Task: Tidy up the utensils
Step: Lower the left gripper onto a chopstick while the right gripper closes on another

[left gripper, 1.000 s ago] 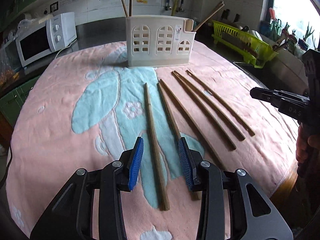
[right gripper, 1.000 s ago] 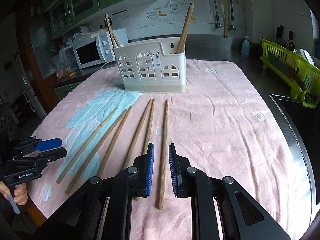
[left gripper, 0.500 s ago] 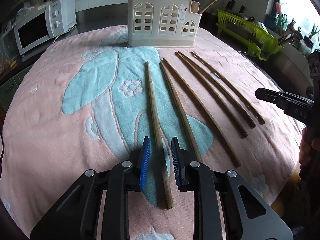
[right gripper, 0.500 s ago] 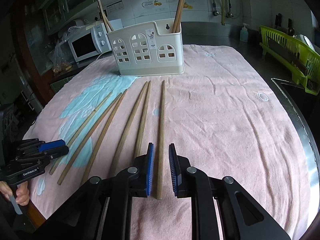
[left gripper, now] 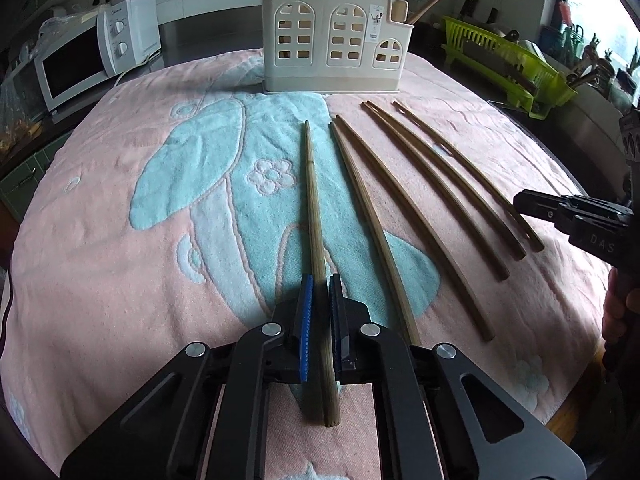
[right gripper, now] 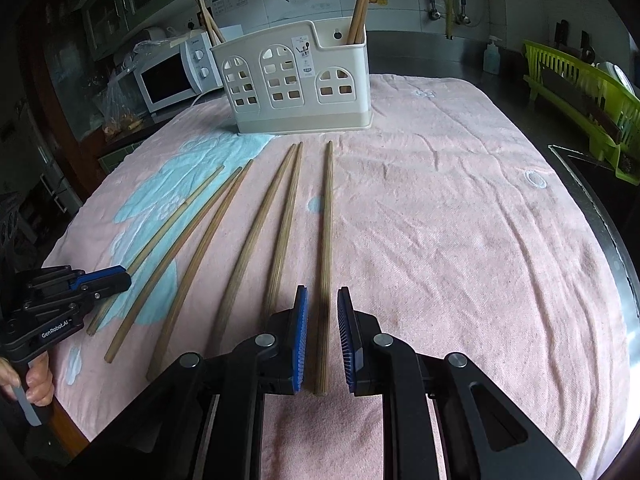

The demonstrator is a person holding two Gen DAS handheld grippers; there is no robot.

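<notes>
Several long wooden chopsticks lie side by side on a pink towel (left gripper: 100, 260) in front of a cream utensil holder (left gripper: 334, 40), which has a few chopsticks standing in it. My left gripper (left gripper: 320, 280) is shut on the leftmost chopstick (left gripper: 314, 208) near its thick end. My right gripper (right gripper: 322, 294) is open, its blue pads either side of the rightmost chopstick (right gripper: 326, 232) without touching it. The holder also shows in the right wrist view (right gripper: 298, 80). Each gripper shows in the other's view: the left gripper (right gripper: 116, 280), the right gripper (left gripper: 520, 202).
A white microwave (left gripper: 92, 56) stands at the back left. A green dish rack (left gripper: 508, 60) sits at the back right beside a sink edge (right gripper: 600, 208). The towel's (right gripper: 460, 240) front edge hangs at the counter's rim.
My left gripper moved forward over the leftmost chopstick and closed on it. My right gripper advanced slightly along the rightmost chopstick and widened a little.
</notes>
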